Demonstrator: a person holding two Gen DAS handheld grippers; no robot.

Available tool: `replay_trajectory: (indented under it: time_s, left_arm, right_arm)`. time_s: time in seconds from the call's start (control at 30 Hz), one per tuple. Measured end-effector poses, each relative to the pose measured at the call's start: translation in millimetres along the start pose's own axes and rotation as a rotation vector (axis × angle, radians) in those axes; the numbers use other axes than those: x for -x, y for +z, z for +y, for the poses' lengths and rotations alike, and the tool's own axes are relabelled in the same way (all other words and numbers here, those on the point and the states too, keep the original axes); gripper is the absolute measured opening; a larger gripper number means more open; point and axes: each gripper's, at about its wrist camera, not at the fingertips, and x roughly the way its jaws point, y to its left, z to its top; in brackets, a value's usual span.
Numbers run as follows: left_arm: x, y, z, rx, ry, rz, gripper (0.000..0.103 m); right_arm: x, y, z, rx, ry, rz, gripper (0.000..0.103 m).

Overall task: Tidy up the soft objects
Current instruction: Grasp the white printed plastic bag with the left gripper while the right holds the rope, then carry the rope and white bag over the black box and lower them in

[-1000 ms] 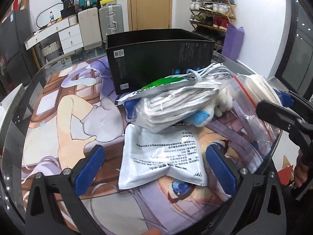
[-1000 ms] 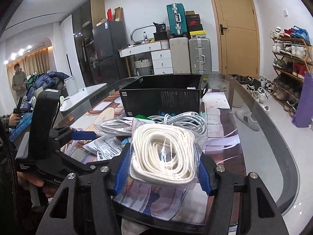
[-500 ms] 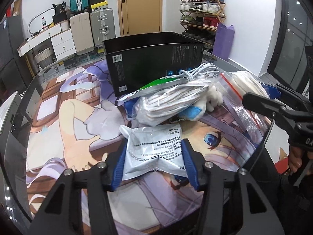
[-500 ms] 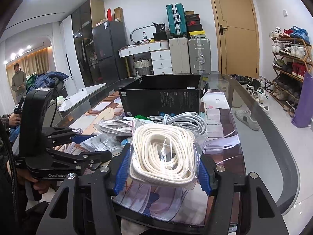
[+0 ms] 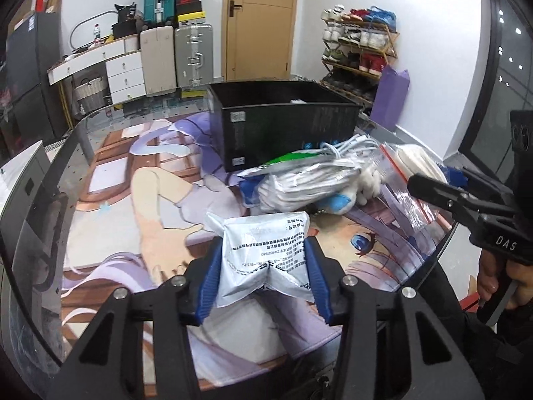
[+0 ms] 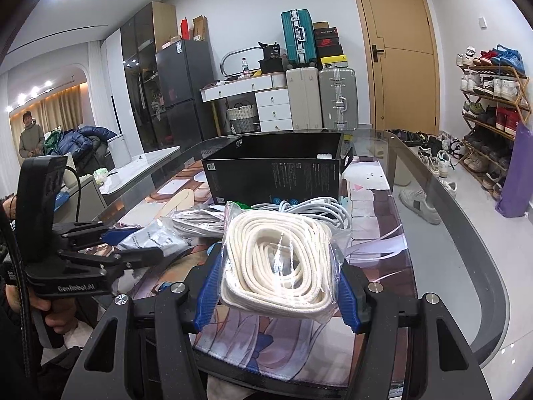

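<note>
My left gripper point(image 5: 263, 278) is shut on a silver foil pouch point(image 5: 265, 250) with black print, held just above the printed mat; it also shows in the right wrist view point(image 6: 150, 238). My right gripper point(image 6: 278, 286) is shut on a clear zip bag of coiled white rope point(image 6: 278, 260), lifted off the table. An open black box point(image 5: 283, 126) stands at the back of the mat, also in the right wrist view point(image 6: 276, 170). In front of it lie a bag of white cords point(image 5: 306, 183), a white cable bundle point(image 6: 313, 208) and a blue-and-white plush point(image 5: 343, 200).
The anime-print mat point(image 5: 140, 200) covers a glass table with a curved rim point(image 6: 466, 233). Suitcases, a white drawer unit and a door stand behind; a shoe rack point(image 6: 489, 100) and purple bag are at the right. A person point(image 6: 30, 133) stands far left.
My left gripper closed on the foil pouch and lifted it back from the pile. My right gripper kept still, holding the rope bag.
</note>
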Motion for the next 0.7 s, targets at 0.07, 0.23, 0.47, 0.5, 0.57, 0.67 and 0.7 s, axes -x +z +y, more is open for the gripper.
replay_trajectory:
  time_s: [0.07,0.23,0.47,0.5,0.57,0.67,0.7]
  left_arm:
    - [5.0,0.0,3.9,0.01,0.003,-0.013,0.047]
    - [18.3,4.7,11.1,0.044,0.002,-0.056,0.047]
    - [30.0,25.3,14.6,0.087,-0.012,-0.124,0.047]
    - [30.2,28.5,14.2,0.089,-0.014,-0.13,0.047]
    - [30.1,34.9,13.4,0.089,-0.017,-0.142,0.047]
    - [29.7,44.0,13.7,0.1,-0.034,-0.157,0.047]
    - [29.2,46.7,14.3,0.105,-0.039,-0.159,0.047]
  right_arm:
    - [0.5,1.1,1.3,0.006,-0.003,-0.004,0.06]
    - [3.1,4.4,1.8,0.01,-0.01,-0.013,0.06]
    - [6.3,16.2,-2.4,0.015,-0.033,-0.005,0.06]
    - [6.9,18.3,-3.8,0.011,-0.032,-0.007,0.06]
    - [8.2,23.2,-6.4,0.008,-0.032,-0.011,0.06]
    - [9.1,33.2,-10.8,0.006,-0.029,-0.014,0.06]
    - [9.1,37.2,-11.9,0.008,-0.03,-0.016,0.06]
